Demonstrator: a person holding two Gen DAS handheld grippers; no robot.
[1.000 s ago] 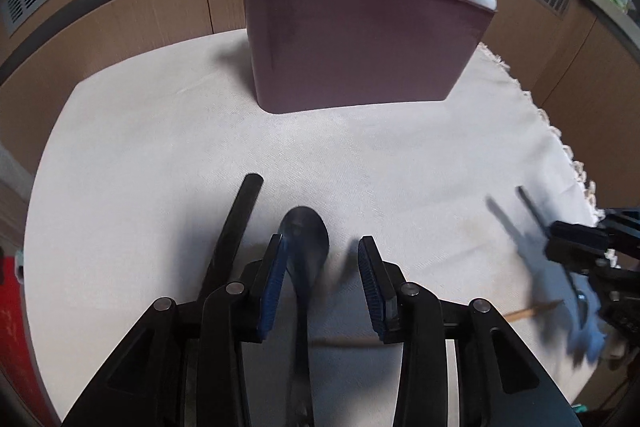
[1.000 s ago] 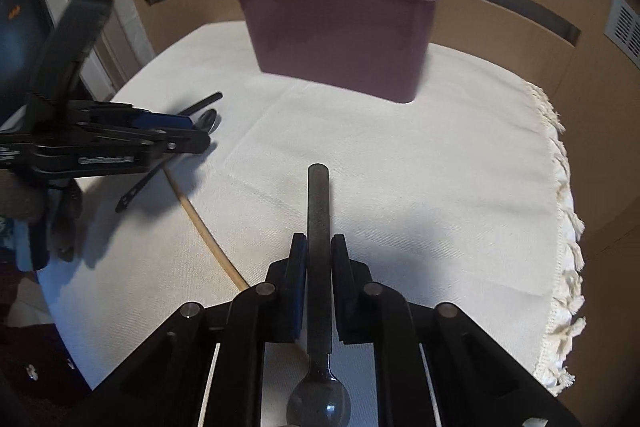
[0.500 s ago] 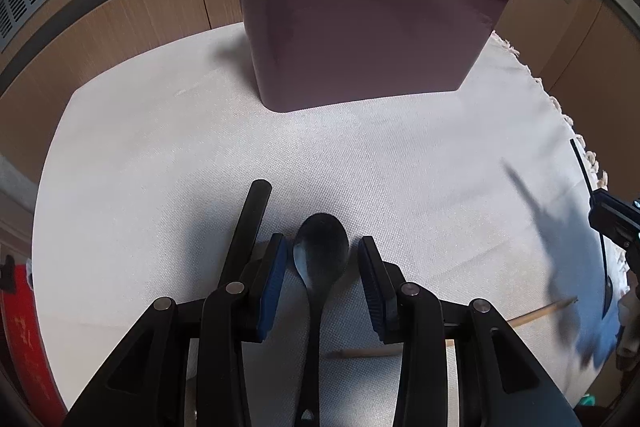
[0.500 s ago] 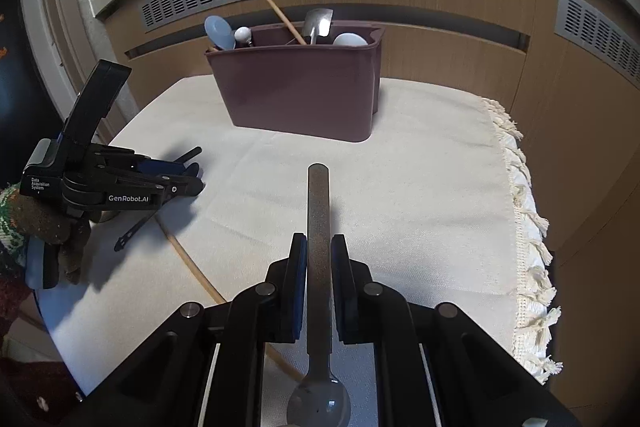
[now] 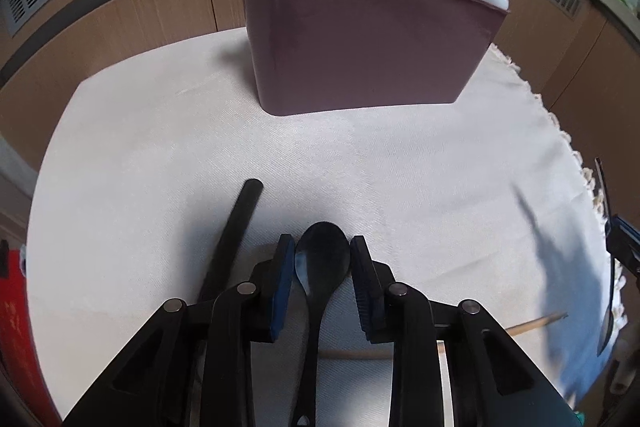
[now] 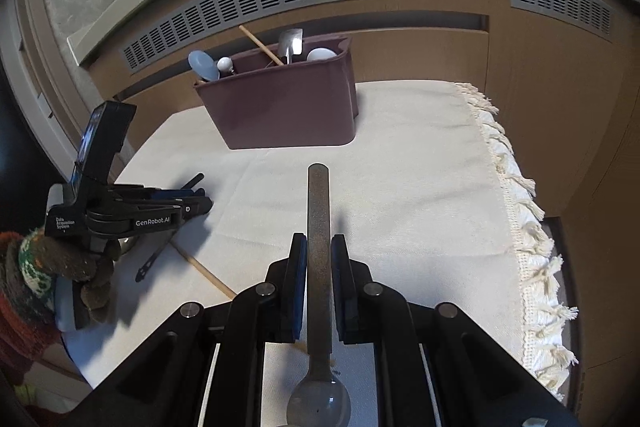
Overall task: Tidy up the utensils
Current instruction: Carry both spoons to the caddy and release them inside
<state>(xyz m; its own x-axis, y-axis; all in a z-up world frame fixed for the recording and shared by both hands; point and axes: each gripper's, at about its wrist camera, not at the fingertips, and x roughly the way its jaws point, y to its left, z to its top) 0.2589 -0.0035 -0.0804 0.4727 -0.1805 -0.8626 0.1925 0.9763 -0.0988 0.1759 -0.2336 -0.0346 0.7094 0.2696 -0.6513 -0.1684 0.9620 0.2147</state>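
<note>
A maroon utensil holder (image 5: 360, 39) stands at the back of the cloth-covered table, with several utensils in it; it also shows in the right wrist view (image 6: 280, 107). My left gripper (image 5: 322, 259) is low over the cloth, its jaws around the bowl of a black spoon (image 5: 320, 267) lying flat, pads close beside it. A black handle (image 5: 236, 231) lies just left of it. My right gripper (image 6: 319, 251) is shut on a grey metal spoon (image 6: 319, 227), handle pointing forward, held high above the table.
A wooden chopstick (image 5: 532, 323) lies on the cloth behind the left gripper; it also shows in the right wrist view (image 6: 204, 269). The fringed cloth edge (image 6: 528, 227) runs along the right. Wooden wall panels with vents stand behind the holder.
My right gripper has risen well above the table with the metal spoon. My left gripper has narrowed around the black spoon's bowl.
</note>
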